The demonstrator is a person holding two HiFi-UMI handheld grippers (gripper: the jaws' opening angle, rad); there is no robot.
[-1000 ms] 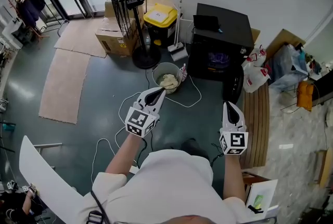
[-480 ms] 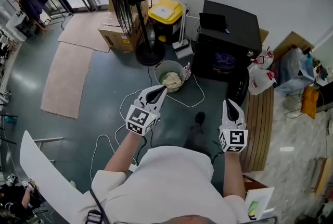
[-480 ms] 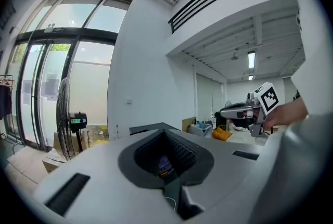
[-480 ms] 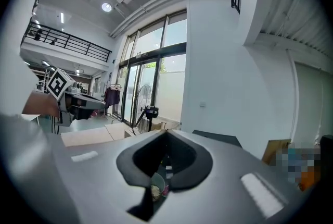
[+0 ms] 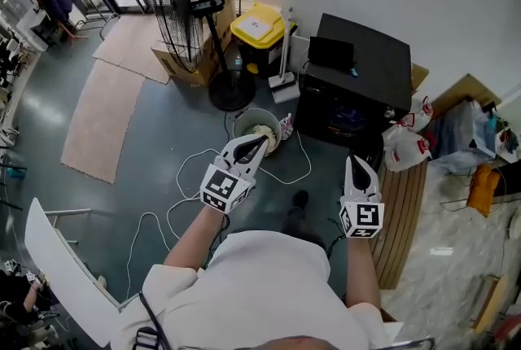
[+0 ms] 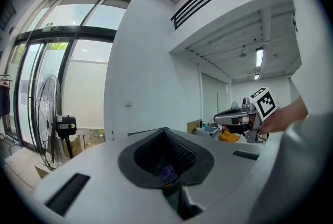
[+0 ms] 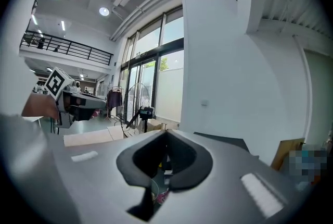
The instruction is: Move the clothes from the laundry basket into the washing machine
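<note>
The laundry basket, a grey round tub with cream clothes in it, stands on the floor in the head view. To its right is the black washing machine, its front opening dark with something purple inside. My left gripper hangs shut and empty just short of the basket, at its near rim in the picture. My right gripper is shut and empty too, in front of the machine's lower right corner. In the left gripper view the jaws meet in one ridge. The right gripper view shows its jaws closed as well.
A tall standing fan, a cardboard box and a yellow-lidded bin stand behind the basket. White cable loops over the floor under my left gripper. A slatted wooden board and plastic bags lie to the machine's right.
The person has stepped forward, a foot now showing below. Basket and washing machine sit nearer and the fan shows in full. Both grippers stay shut and empty.
</note>
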